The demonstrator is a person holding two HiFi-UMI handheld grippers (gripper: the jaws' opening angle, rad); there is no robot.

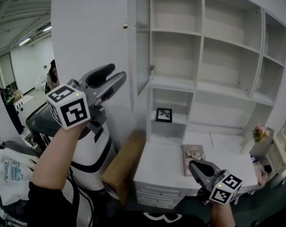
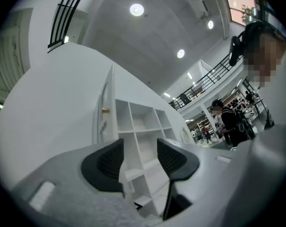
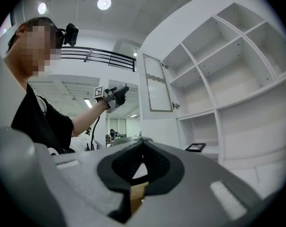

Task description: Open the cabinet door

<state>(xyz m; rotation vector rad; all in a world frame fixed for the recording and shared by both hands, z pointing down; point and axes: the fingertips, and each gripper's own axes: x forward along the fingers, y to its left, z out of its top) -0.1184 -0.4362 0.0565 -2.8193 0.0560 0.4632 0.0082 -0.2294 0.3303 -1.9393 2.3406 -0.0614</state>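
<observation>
The white cabinet (image 1: pixel 218 56) has its glass-panelled door (image 1: pixel 142 37) swung open, seen nearly edge-on, with a small brass knob (image 1: pixel 125 26) on its outer side. In the right gripper view the door (image 3: pixel 157 86) stands open beside bare shelves. My left gripper (image 1: pixel 117 73) is raised left of the door, apart from it, open with nothing between its jaws. In its own view the left gripper (image 2: pixel 139 148) frames the shelves. My right gripper (image 1: pixel 194 164) hangs low over the desk top, shut and empty; the right gripper (image 3: pixel 142 144) has its tips meeting.
A small framed picture (image 1: pixel 163 114) stands in a lower shelf and a book (image 1: pixel 193 153) lies on the white desk top (image 1: pixel 157 164). A cardboard box (image 1: pixel 124 167) leans left of the drawers, beside a white and black machine (image 1: pixel 93 155). Flowers (image 1: pixel 260 132) stand at right.
</observation>
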